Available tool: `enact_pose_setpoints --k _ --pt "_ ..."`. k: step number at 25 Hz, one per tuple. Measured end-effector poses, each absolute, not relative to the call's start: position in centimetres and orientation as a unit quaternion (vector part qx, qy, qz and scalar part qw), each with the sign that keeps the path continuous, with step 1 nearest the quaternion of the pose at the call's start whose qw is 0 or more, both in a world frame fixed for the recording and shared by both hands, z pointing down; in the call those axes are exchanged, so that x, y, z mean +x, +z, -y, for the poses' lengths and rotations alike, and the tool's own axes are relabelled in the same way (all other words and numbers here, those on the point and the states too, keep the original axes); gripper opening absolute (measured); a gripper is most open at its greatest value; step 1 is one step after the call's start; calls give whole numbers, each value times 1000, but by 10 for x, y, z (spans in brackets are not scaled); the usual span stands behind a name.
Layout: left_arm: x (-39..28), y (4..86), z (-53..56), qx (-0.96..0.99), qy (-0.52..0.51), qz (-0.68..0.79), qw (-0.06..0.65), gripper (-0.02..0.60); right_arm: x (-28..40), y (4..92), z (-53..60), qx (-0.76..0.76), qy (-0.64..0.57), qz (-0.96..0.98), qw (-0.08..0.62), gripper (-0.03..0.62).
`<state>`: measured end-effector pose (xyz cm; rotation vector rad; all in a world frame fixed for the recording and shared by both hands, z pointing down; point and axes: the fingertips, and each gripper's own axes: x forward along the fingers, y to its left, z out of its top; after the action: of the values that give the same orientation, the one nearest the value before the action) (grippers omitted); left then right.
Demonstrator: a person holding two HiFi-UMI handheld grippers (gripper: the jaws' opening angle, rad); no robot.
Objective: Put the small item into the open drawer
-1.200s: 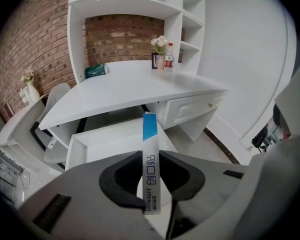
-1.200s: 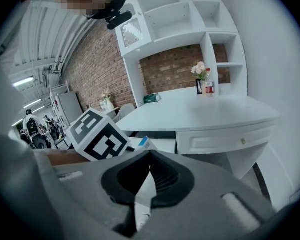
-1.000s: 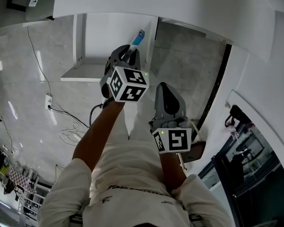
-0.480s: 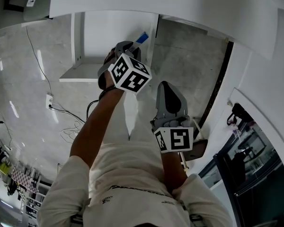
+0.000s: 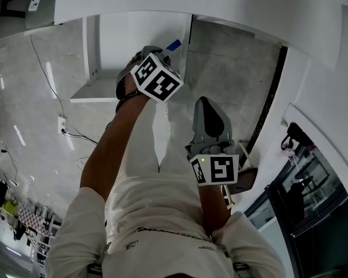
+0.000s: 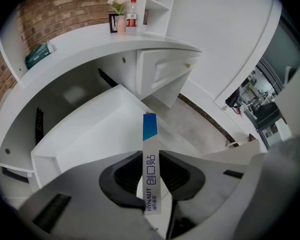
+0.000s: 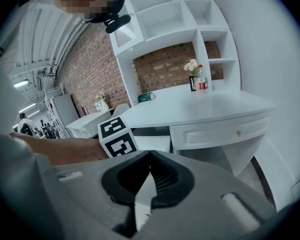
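Note:
A thin white packet with a blue end [image 6: 150, 171] stands upright between the jaws of my left gripper [image 6: 151, 156], which is shut on it. In the head view the packet's blue tip [image 5: 174, 44] pokes out past the left gripper [image 5: 156, 57], above the near right part of the open white drawer [image 5: 133, 36]. The left gripper view shows the drawer's bare inside [image 6: 90, 129] just beyond and below the packet. My right gripper [image 5: 206, 106] hangs lower and to the right, shut with nothing between its jaws [image 7: 149, 156].
A white desk [image 7: 200, 106] carries a flower vase and a bottle [image 6: 132, 19]. A closed drawer [image 6: 162, 71] sits to the right of the open one. Cables [image 5: 64, 129] lie on the grey floor at the left. The person's legs are below the grippers.
My left gripper has moved forward with the packet, further over the open drawer. The right gripper has barely shifted.

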<state>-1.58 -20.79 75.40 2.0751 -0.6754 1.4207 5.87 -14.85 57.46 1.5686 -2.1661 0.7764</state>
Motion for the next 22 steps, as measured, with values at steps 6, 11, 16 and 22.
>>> enact_pose_setpoints --k 6,11,16,22 --pt "-14 765 204 765 542 230 260 89 63 584 144 555 282 761 182 -2" --pt "-15 774 207 760 560 228 238 89 62 585 144 555 282 761 181 -2" --pt "-19 783 211 758 572 226 217 91 60 592 143 549 294 761 182 -2" --pt "-19 788 212 759 575 221 211 92 63 594 139 548 297 760 185 -2"
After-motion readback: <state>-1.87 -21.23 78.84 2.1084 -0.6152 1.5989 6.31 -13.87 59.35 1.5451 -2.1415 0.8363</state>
